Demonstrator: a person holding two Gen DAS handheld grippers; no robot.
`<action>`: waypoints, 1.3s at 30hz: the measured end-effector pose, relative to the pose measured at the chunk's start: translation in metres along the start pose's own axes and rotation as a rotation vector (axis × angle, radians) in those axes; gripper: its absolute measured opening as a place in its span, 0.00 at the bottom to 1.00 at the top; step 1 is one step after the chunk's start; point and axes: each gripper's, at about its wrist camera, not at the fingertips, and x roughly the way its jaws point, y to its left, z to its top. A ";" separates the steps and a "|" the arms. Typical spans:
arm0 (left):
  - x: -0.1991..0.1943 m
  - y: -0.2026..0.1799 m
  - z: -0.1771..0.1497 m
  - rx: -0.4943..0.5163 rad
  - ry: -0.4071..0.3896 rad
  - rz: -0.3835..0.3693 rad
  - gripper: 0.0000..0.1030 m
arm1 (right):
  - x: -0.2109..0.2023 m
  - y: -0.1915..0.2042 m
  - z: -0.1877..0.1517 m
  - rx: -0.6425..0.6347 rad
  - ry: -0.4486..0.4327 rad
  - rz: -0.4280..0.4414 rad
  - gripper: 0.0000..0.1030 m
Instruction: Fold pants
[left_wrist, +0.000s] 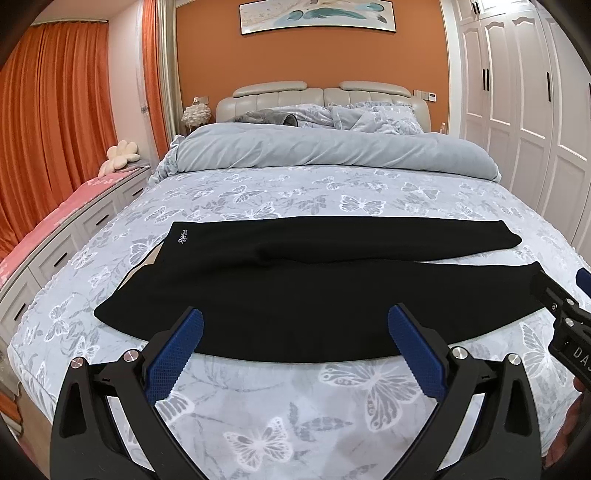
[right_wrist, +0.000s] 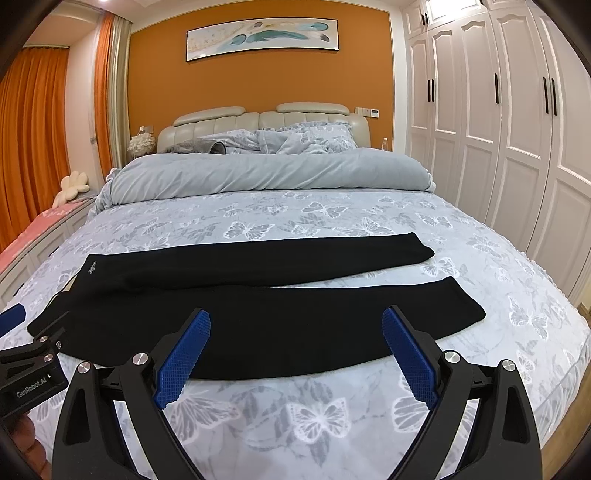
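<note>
Black pants (left_wrist: 295, 288) lie flat across the bed, waistband with a small white logo at the left, both legs spread towards the right; they also show in the right wrist view (right_wrist: 258, 295). My left gripper (left_wrist: 295, 332) is open and empty, hovering over the near edge of the nearer leg. My right gripper (right_wrist: 295, 332) is open and empty, also over the near edge of that leg, further right. The right gripper shows at the right edge of the left wrist view (left_wrist: 565, 314); the left gripper shows at the left edge of the right wrist view (right_wrist: 29, 354).
The bed (left_wrist: 295, 406) has a grey butterfly-print cover. A folded light blue duvet (left_wrist: 332, 151) and pillows lie towards the headboard. A low drawer unit (left_wrist: 55, 251) with a pink top runs along the left. White wardrobes (right_wrist: 498, 129) stand on the right.
</note>
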 end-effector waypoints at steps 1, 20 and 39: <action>0.002 0.000 -0.001 0.001 0.000 0.003 0.95 | 0.000 0.000 0.000 0.000 0.000 0.000 0.90; 0.005 -0.004 -0.004 0.006 -0.001 0.011 0.95 | 0.001 0.000 0.000 0.000 0.003 -0.001 0.90; 0.006 -0.003 -0.005 0.008 0.000 0.012 0.95 | 0.001 0.001 0.000 0.000 0.005 -0.001 0.90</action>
